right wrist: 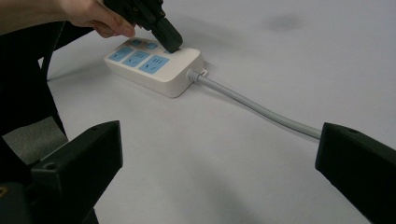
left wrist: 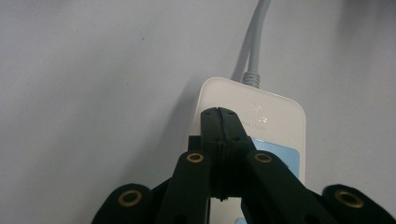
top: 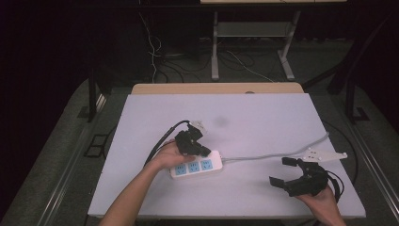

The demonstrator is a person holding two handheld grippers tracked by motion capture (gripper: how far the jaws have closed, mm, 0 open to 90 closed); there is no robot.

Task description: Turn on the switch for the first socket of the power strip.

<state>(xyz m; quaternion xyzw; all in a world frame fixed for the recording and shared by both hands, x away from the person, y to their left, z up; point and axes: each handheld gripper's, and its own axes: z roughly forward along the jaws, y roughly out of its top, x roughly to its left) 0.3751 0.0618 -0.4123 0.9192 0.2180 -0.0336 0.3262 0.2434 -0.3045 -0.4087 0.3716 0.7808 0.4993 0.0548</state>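
Where jaws meet, left gripper (left wrist: 219, 114) tips power strip (left wrist: 275, 123)

A white plastic power strip (top: 196, 165) lies at the near middle of the white rectangular table (top: 263, 113), its grey round cable (top: 268, 156) running right.

White power strip (top: 196, 166) lies flat; blue sockets face up.

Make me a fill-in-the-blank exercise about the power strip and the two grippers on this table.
1. The left hand-held gripper has its jaws ____ and its tip rests on the power strip.
2. The right hand-held gripper has its jaws wide ____, with nothing between them.
3. The socket faces on the power strip are coloured ____.
4. The grey cable leaves the strip at the end nearer the ____ hand-held gripper.

Missing words: shut; open; blue; right
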